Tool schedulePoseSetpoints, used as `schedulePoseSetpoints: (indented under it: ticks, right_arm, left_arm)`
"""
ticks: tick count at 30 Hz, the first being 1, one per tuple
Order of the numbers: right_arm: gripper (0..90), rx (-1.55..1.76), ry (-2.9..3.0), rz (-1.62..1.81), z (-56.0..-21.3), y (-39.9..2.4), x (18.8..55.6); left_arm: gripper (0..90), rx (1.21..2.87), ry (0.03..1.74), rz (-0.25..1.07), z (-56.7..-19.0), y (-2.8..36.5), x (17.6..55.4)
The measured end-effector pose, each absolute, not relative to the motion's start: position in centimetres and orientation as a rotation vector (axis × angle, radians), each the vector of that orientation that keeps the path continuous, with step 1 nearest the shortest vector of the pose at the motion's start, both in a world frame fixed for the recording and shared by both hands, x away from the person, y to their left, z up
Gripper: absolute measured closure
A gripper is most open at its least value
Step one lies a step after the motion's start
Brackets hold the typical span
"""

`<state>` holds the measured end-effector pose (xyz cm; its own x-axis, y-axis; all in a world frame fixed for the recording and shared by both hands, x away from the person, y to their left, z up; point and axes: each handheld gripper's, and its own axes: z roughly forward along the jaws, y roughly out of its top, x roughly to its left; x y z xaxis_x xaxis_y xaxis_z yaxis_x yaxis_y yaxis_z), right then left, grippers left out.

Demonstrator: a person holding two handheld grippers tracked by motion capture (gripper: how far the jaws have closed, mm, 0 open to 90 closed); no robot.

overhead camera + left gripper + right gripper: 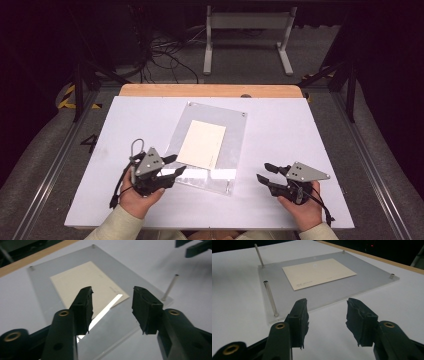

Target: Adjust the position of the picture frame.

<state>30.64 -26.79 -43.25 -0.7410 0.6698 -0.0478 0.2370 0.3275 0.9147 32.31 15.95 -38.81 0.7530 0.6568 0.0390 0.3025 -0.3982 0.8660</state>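
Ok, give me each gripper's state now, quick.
Left gripper: open, holding nothing, above the near edge of the clear plate.
Right gripper: open, holding nothing, short of the plate.

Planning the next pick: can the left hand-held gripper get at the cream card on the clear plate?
Probably yes. The left hand-held gripper hangs open at the clear plate's near edge, and the cream card lies flat and uncovered.

A lab-like recording bay: dark surround, tangled floor cables [165, 52], aluminium frame rails [370, 172], white table [280, 125].
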Motion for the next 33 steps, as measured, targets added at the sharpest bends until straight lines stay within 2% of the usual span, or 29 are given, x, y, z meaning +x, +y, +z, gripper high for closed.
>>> schedulePoseSetpoints:
  ticks: [4, 8, 10, 16, 20, 23, 29, 30, 33]
  right_arm:
    - [50.9, 0.743, 2.206, 1.400, -43.3, -25.7, 30.5]
    - [50.9, 0.688, 2.243, 1.384, -43.4, -24.6, 30.2]
    - [51.6, 0.674, 2.255, 1.397, -43.4, -24.2, 30.2]
    - [52.7, 0.657, 2.296, 1.443, -43.7, -23.6, 30.1]
    - [52.4, 0.630, 2.322, 1.440, -43.8, -23.1, 30.0]
    - [52.4, 0.623, 2.330, 1.436, -43.8, -22.9, 29.9]
    - [51.2, 0.636, 2.318, 1.449, -43.7, -23.3, 29.9]
    - [46.4, 0.594, 2.323, 1.463, -43.4, -23.6, 29.8]
    - [43.0, 0.567, 2.319, 1.514, -42.9, -24.3, 29.6]
  left_arm:
    - [35.3, 1.979, 0.799, 0.527, -39.2, 18.0, 32.7]
    - [32.1, 1.975, 0.815, 0.532, -39.8, 19.1, 32.9]
    - [31.0, 2.005, 0.825, 0.495, -40.8, 19.5, 33.3]
    - [46.5, 2.073, 0.848, 0.429, -42.6, 19.5, 34.5]
    - [69.6, 2.089, 0.839, 0.406, -43.0, 19.5, 34.7]
    - [84.7, 2.098, 0.839, 0.441, -43.0, 19.6, 34.7]
    - [85.3, 2.170, 0.737, 0.382, -42.5, 18.2, 33.5]
    - [85.3, 2.184, 0.710, 0.370, -42.4, 17.8, 33.1]
    - [85.2, 2.239, 0.580, 0.323, -42.2, 15.6, 31.6]
